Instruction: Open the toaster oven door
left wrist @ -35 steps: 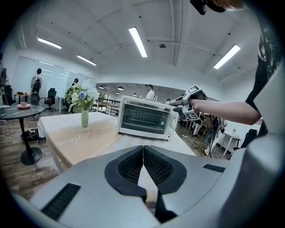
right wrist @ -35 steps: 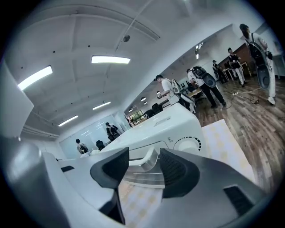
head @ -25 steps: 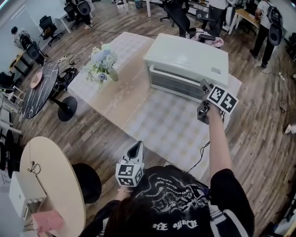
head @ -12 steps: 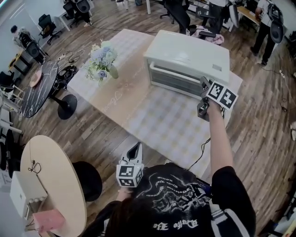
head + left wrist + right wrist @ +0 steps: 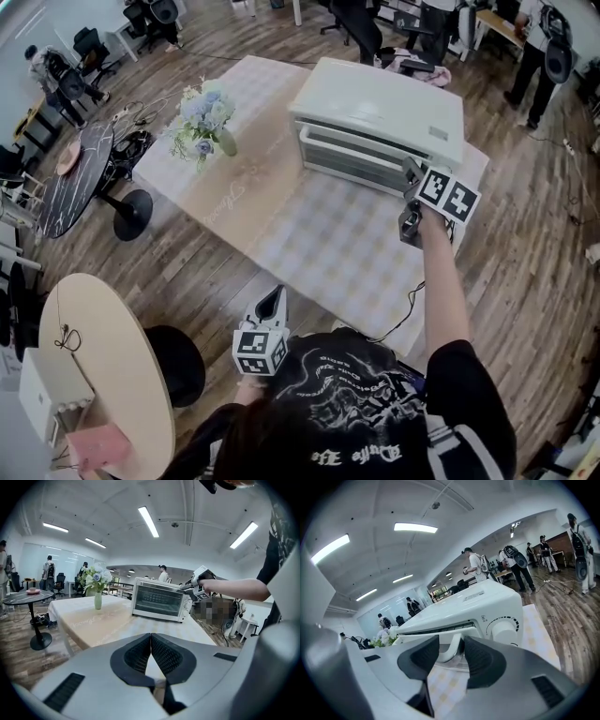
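A white toaster oven (image 5: 380, 112) stands at the far right of the cloth-covered table (image 5: 309, 244). Its door (image 5: 352, 161) is tilted a little outward, and a dark gap shows along its top edge in the right gripper view. My right gripper (image 5: 410, 169) is at the door's right end. In the right gripper view, the gripper (image 5: 451, 641) is shut on the white door handle (image 5: 452, 651), which sits between the two dark pads. My left gripper (image 5: 274, 298) hangs low near my body, off the table, shut with nothing in it (image 5: 150, 637).
A vase of flowers (image 5: 206, 127) stands on the table's left part. A black round table (image 5: 80, 178) and a beige round table (image 5: 103, 366) are to my left. A cable (image 5: 408, 309) hangs off the table's near right edge. People and office chairs are at the back.
The right gripper's jaws have shut on the door handle, and the door's top edge has come slightly away from the oven body. The left gripper has barely moved.
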`<state>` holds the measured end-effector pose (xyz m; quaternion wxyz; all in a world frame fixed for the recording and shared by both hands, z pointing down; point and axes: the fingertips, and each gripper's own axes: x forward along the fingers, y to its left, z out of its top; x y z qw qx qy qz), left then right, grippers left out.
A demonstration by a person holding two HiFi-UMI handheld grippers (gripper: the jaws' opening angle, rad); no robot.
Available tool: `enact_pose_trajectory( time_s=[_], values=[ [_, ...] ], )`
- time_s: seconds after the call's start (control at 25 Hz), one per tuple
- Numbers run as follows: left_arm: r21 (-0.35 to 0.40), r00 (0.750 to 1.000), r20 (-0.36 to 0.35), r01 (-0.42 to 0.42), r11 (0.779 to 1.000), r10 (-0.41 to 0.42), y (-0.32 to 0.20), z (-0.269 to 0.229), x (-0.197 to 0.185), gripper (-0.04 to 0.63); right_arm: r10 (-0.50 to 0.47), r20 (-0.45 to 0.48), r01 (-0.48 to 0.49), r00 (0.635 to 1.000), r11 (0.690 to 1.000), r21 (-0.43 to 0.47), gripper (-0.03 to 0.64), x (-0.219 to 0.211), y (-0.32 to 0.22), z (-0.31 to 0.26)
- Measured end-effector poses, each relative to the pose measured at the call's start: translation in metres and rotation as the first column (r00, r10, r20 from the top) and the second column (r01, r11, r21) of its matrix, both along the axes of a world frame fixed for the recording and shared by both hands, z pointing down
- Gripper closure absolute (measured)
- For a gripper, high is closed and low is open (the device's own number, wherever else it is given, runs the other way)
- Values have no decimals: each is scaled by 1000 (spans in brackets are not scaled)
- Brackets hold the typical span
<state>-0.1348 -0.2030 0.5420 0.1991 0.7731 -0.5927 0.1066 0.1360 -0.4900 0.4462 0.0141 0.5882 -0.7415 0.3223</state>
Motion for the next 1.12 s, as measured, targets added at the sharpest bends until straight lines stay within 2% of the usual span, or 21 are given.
enact_pose_trajectory(
  time_s=[0.36,0.72,0.96,1.12],
  values=[
    [-9,999,-35,30,1000,-31,-2,5,-11,577,-16,-72,17,997,1000,12,440,-7,22,8],
    [-51,998,-52,17,999,-20,-2,18,-10,577,-31,-158,35,987,999,21,442,-14,45,15],
    [-88,997,-72,-29,996,22,-2,27,-3,577,-24,-197,31,980,999,32,445,-18,59,22],
    [-98,995,-57,-82,992,77,1,27,5,577,-28,-215,35,976,999,29,446,-21,67,27]
  ],
)
